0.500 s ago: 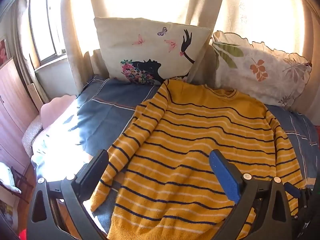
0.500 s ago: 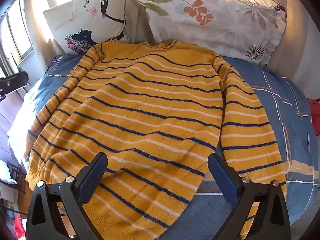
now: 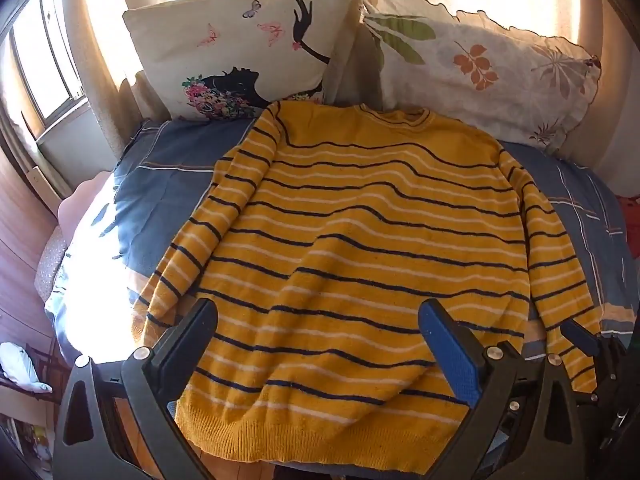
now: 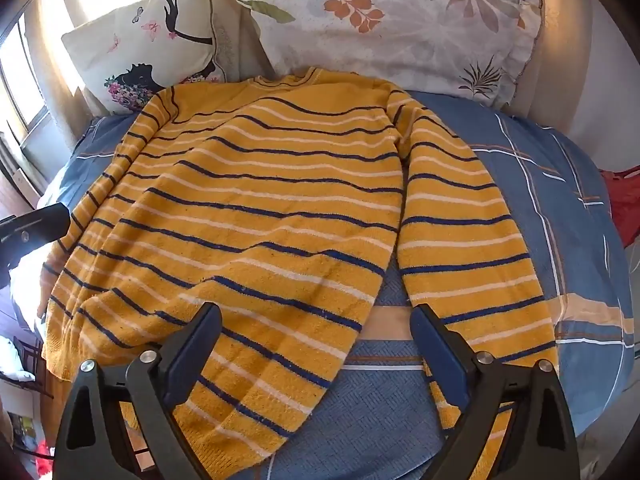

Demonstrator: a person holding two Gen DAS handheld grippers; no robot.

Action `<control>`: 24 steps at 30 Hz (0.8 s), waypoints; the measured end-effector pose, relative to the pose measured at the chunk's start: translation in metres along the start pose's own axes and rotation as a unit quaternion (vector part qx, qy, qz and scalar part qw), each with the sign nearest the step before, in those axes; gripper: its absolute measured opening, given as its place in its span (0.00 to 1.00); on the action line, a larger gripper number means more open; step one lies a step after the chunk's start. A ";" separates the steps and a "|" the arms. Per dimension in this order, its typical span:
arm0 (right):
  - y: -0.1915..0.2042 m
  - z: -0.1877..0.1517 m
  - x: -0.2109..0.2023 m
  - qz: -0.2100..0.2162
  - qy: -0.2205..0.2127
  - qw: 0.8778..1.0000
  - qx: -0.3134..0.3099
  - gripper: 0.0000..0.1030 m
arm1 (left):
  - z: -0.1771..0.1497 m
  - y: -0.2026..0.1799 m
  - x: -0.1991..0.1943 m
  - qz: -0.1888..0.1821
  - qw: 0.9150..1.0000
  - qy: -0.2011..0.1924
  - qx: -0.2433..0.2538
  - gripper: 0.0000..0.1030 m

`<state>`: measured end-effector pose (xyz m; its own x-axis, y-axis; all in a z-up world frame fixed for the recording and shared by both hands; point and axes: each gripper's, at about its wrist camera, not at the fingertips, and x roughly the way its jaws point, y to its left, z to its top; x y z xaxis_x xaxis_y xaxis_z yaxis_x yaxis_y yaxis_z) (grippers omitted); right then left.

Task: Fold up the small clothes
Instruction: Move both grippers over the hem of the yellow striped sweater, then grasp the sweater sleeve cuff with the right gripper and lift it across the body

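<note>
**Striped sweater flat on bed, both tools released**

Left wrist view: left tool (image 3: 318,334) released, jaws spread wide, nothing between them. Yellow sweater (image 3: 360,248) with navy and white stripes lies spread on the blue bedspread (image 3: 168,184), directly ahead of the tool, neck end farthest away. Ribbed hem lies just ahead of and between the fingers. One sleeve runs down on the tool's left, the other on its right. Silhouette pillow (image 3: 240,48) ahead-left, leaf-print pillow (image 3: 480,68) ahead-right, both beyond the neck. Right tool's tip is visible at far right.

Right wrist view: right tool (image 4: 316,338) also released, jaws wide, empty. Sweater (image 4: 256,216) body ahead and to the left; one sleeve (image 4: 460,232) ahead-right, its cuff passing under the right finger. Bare bedspread (image 4: 384,392) shows between the fingers.
</note>
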<state>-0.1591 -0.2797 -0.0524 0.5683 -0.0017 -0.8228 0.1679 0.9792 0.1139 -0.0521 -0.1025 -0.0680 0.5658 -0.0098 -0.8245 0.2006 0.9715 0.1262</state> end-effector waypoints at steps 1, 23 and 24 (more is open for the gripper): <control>-0.001 0.000 0.001 0.001 0.000 1.000 -0.003 0.91 | -0.001 -0.002 0.000 -0.001 1.000 0.001 0.003 0.97; -0.131 -0.067 -0.029 -0.035 0.055 0.992 0.107 0.86 | -0.013 -0.027 0.037 -0.035 0.999 0.037 -0.004 0.97; -0.135 -0.072 -0.029 -0.047 0.052 0.991 0.116 0.86 | -0.011 -0.029 0.034 -0.041 0.998 0.042 -0.005 0.97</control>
<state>-0.2562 -0.3970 -0.0835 0.4573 -0.0583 -0.8874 0.4034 0.9029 0.1486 -0.0474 -0.1284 -0.1054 0.4793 -0.0693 -0.8749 0.2353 0.9705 0.0520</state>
